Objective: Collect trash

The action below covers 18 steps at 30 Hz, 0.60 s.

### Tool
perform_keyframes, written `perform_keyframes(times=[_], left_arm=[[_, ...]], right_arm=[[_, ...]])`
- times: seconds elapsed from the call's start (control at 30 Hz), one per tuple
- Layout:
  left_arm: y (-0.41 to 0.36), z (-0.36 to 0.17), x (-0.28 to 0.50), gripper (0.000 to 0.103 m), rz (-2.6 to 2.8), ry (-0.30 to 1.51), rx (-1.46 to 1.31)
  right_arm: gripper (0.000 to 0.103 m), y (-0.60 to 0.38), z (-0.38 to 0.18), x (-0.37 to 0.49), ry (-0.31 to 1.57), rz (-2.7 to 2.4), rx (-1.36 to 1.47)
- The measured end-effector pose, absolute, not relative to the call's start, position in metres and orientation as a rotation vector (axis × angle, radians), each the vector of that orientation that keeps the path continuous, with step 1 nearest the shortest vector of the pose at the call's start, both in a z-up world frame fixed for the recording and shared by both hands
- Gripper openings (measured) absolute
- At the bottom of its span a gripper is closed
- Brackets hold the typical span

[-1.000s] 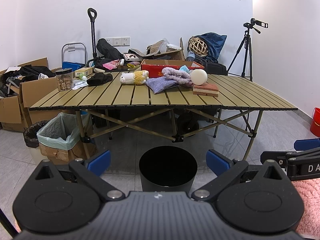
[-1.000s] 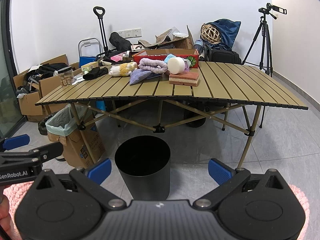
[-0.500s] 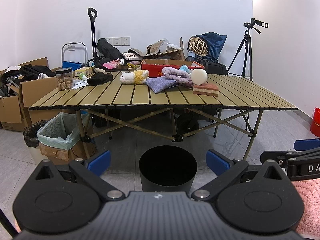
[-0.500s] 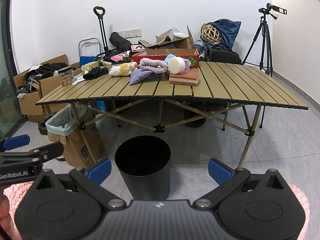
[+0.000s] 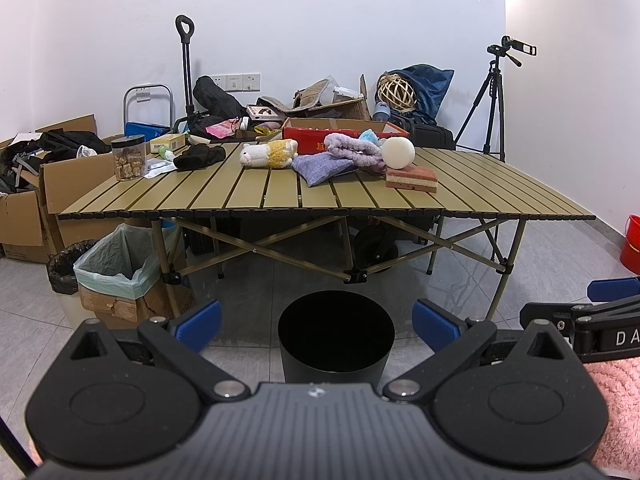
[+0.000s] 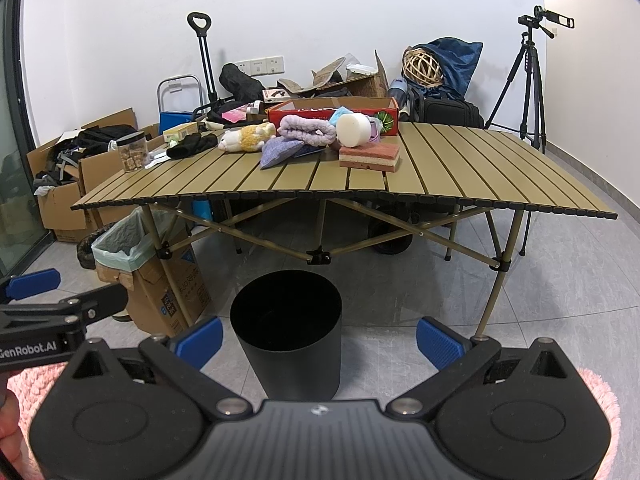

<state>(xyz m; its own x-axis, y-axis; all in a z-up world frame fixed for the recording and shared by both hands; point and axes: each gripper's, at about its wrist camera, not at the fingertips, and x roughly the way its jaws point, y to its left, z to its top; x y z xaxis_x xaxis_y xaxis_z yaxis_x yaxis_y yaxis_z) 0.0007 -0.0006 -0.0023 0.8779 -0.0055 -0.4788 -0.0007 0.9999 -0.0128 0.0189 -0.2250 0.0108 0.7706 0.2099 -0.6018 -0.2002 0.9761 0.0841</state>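
A black round bin (image 5: 336, 330) stands on the floor in front of a slatted folding table (image 5: 280, 196); it also shows in the right wrist view (image 6: 286, 328). On the table lie a plush toy (image 5: 269, 153), a purple cloth (image 5: 322, 168), a fluffy lilac item (image 5: 352, 151), a white foam ball (image 5: 398, 153), a pink sponge block (image 5: 411, 178), a black glove (image 5: 200, 157) and a jar (image 5: 127, 157). My left gripper (image 5: 316, 324) is open and empty above the bin. My right gripper (image 6: 318, 334) is open and empty, beside the left one.
A cardboard box lined with a green bag (image 5: 120, 280) stands at the table's left leg. Cardboard boxes (image 5: 24, 208) and clutter fill the left and the back wall. A tripod (image 5: 494, 100) stands back right, a red bucket (image 5: 631, 244) far right.
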Motion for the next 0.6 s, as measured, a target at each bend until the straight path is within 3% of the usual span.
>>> perform_keyframes(times=[0.6], left_arm=[[-0.005,0.004,0.008,0.103,0.006,0.482,0.004]], right_arm=[[0.103,-0.222,0.010,0.029,0.634,0.230,0.001]])
